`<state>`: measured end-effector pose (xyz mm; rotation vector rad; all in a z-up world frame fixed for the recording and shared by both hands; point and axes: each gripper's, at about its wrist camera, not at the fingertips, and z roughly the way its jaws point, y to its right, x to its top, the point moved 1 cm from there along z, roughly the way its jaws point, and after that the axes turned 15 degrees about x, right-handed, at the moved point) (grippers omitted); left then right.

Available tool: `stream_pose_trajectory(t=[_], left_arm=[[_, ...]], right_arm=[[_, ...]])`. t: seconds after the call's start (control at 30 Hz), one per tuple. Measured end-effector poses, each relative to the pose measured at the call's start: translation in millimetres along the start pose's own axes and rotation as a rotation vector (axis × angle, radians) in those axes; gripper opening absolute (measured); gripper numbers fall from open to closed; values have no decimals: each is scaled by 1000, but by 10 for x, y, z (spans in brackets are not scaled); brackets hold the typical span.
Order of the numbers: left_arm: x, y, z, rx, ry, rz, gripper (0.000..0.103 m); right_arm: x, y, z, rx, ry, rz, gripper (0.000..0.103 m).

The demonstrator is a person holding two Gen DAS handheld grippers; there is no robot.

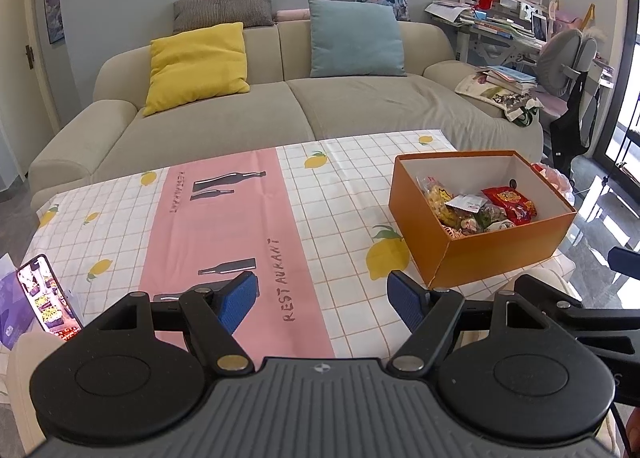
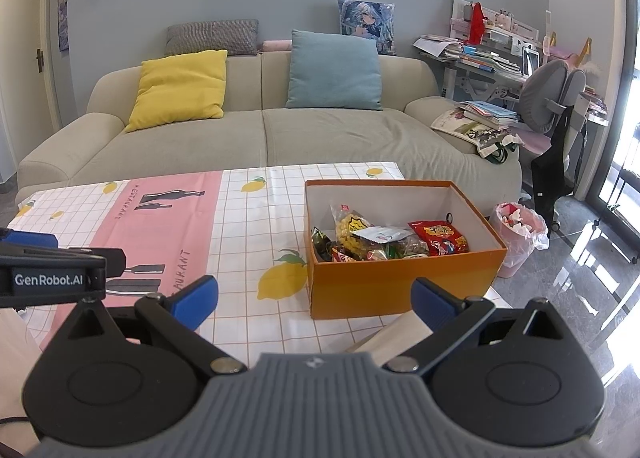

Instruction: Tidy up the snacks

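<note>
An orange cardboard box stands at the right end of the table. Inside it lie several snack packets: a yellow bag, a red bag and smaller wrapped pieces. My left gripper is open over the pink stripe of the tablecloth, left of the box, with nothing between its blue pads. My right gripper is open just in front of the box's near wall, also holding nothing. The left gripper's body shows at the left edge of the right wrist view.
The table wears a checked lemon-print cloth with a pink stripe. A lit phone leans at the near left corner. A beige sofa with cushions stands behind the table. A pink-lined waste bin sits on the floor right of the table.
</note>
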<state>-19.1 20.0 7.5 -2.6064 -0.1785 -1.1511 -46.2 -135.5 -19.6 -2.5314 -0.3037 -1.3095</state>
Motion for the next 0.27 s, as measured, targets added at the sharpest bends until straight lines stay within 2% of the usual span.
stream_pose_trajectory(t=[0.27], left_arm=[[-7, -26, 9, 0, -7, -17, 87]], right_arm=[[-8, 33, 7, 5, -2, -6, 100]])
